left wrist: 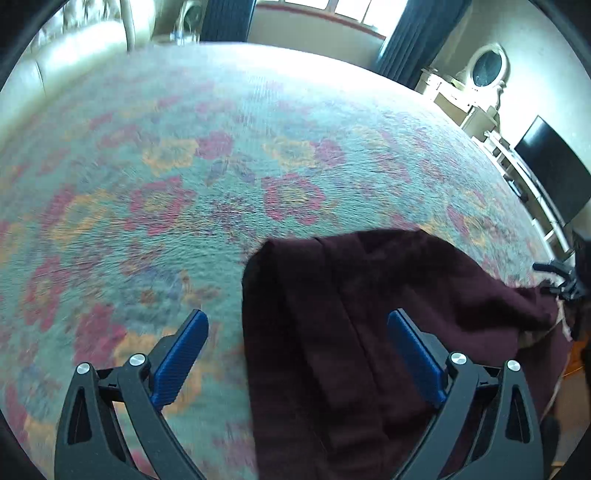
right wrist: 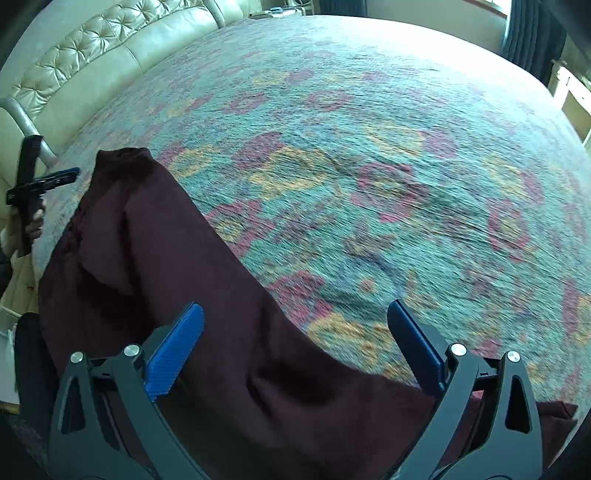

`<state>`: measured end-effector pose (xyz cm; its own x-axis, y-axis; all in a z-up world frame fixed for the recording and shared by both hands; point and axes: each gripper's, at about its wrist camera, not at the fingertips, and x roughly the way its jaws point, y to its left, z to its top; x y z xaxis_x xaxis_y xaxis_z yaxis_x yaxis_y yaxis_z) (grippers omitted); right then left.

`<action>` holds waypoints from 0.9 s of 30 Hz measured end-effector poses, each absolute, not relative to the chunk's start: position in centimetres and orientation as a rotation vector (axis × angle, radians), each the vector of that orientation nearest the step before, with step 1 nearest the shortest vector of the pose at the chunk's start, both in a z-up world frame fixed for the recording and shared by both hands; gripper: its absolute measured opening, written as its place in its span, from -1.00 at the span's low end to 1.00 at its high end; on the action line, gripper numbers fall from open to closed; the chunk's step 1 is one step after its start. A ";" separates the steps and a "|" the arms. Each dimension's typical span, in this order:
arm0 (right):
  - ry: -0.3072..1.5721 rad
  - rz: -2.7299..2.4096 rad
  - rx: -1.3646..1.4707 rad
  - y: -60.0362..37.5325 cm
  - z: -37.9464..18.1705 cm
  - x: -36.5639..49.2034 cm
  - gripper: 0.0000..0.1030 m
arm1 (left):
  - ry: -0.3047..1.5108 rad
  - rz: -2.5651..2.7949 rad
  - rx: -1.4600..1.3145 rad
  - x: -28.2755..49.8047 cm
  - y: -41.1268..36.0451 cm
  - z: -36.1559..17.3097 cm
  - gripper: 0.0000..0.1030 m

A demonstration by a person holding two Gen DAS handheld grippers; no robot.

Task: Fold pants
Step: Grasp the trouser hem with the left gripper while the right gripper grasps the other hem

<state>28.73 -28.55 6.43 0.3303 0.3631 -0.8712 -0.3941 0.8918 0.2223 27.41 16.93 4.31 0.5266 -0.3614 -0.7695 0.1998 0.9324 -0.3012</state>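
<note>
Pants [left wrist: 369, 332] on bedspread [left wrist: 184, 184], both tongs [left wrist: 297, 325] [right wrist: 295, 317] wide, empty

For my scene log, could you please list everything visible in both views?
pants: one, dark maroon, lying loosely on the bedspread near the tools
bedspread: one, teal with pink and yellow flowers, covering the bed
headboard: one, cream, tufted, behind the bed
curtains: dark blue, by the window
screen: one, black, on a white unit at right
mirror: one, oval, white frame
left tool: open, blue pads, over the pants' edge
right tool: open, blue pads, over the pants
</note>
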 end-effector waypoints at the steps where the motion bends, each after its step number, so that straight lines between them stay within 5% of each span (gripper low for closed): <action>1: 1.134 0.524 -0.015 -27.9 6.2 29.6 0.94 | 0.984 -0.356 -0.195 28.9 17.0 3.7 0.89; 7: 1.182 0.705 0.014 -22.3 4.3 34.1 0.86 | 1.070 -0.417 -0.148 32.9 15.5 0.9 0.89; 11: 1.293 0.776 0.004 -20.1 2.2 35.7 0.42 | 1.056 -0.485 -0.144 32.7 15.7 0.6 0.89; 20: 1.443 0.843 0.100 -22.3 1.7 35.2 0.34 | 1.084 -0.538 -0.081 33.8 14.2 0.0 0.86; 22: 1.469 0.819 0.130 -22.5 1.5 35.2 -0.29 | 1.080 -0.535 -0.081 34.3 13.5 -0.1 0.86; 23: 1.484 0.797 0.146 -22.5 1.4 35.4 -0.92 | 1.082 -0.538 -0.095 34.6 13.3 -0.1 0.82; 25: 1.436 0.766 0.101 -22.2 2.5 34.8 -0.90 | 1.093 -0.568 -0.109 35.2 12.5 0.1 0.00; 27: 1.385 0.759 0.066 -21.8 4.0 33.9 -0.91 | 1.109 -0.598 -0.124 35.4 12.4 0.1 -0.43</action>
<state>33.91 -21.85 3.98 -0.0080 0.5169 -0.8560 -0.4435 0.7654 0.4663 35.41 12.35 0.11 0.3066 -0.5105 -0.8033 0.3906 0.8371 -0.3829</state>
